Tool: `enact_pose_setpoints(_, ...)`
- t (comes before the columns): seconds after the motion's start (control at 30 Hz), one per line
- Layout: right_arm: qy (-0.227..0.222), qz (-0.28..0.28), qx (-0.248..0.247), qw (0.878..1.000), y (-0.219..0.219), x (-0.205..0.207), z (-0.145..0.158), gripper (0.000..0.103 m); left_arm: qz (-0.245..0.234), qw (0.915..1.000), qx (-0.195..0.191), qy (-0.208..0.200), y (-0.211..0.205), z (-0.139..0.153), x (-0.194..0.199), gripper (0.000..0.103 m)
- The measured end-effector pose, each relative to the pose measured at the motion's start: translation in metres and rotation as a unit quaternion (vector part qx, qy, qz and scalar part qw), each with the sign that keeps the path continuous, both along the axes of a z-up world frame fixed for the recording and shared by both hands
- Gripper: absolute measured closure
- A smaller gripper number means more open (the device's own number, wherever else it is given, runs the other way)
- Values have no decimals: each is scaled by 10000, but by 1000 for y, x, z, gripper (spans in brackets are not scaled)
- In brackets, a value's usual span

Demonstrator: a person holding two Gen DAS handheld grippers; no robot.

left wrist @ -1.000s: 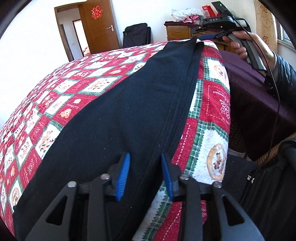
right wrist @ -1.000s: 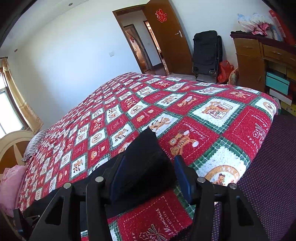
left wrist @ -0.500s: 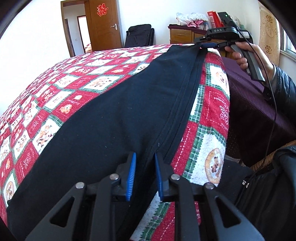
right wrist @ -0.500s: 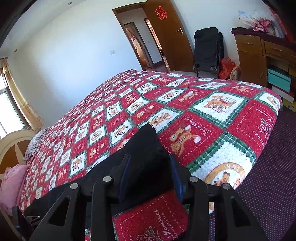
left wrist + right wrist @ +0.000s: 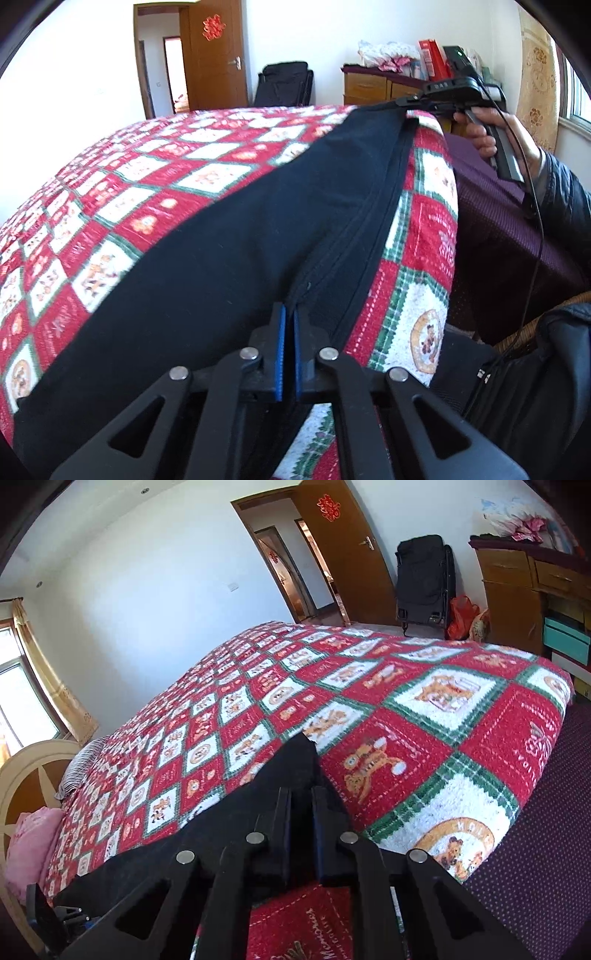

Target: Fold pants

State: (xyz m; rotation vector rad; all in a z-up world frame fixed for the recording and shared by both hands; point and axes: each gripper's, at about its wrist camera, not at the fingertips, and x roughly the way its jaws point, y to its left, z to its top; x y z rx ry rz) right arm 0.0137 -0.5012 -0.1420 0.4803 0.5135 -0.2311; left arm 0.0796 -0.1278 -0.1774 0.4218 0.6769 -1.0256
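The pants (image 5: 207, 266) lie stretched lengthwise along the near edge of the bed (image 5: 155, 173), dark fabric flat on the red and green patchwork quilt, one end under each tool. A second ago both sets of jaws stood apart over the cloth; now both have come in on it. The left gripper (image 5: 287, 321) has its blue pads drawn together to a thin slit, pinching a ridge of fabric near the seam that runs up the garment's right side. The right gripper (image 5: 299, 805) is closing at this moment, with a bunched corner of the pants between its fingers; in the left wrist view the same tool shows far off at the other end of the garment, in the person's hand (image 5: 491, 133), its tip set on the cloth at the bed's corner. Neither tool has shifted much across the bed while closing, so the fabric looks undisturbed, with no new crease. This reads as the grasp step finished on the left and nearly so on the right: both ends are now taken, and no fold has been made yet. The next move likely calls for lifting both ends together and carrying one over the other, keeping the cloth taut so the seam edge stays aligned; a thin pinch of fabric could slip.
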Motion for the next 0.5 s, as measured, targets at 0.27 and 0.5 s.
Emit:
enact_pose_setpoints(0.27,122,36,-46,9999,-2,-17,-2,93,-83,9998,-128,123,11,1,-4,99)
enact_pose_setpoints(0.5,154,-76,187,9997,-15,-18,-13,93,-219,9994,39,253,4,-16,-10,99)
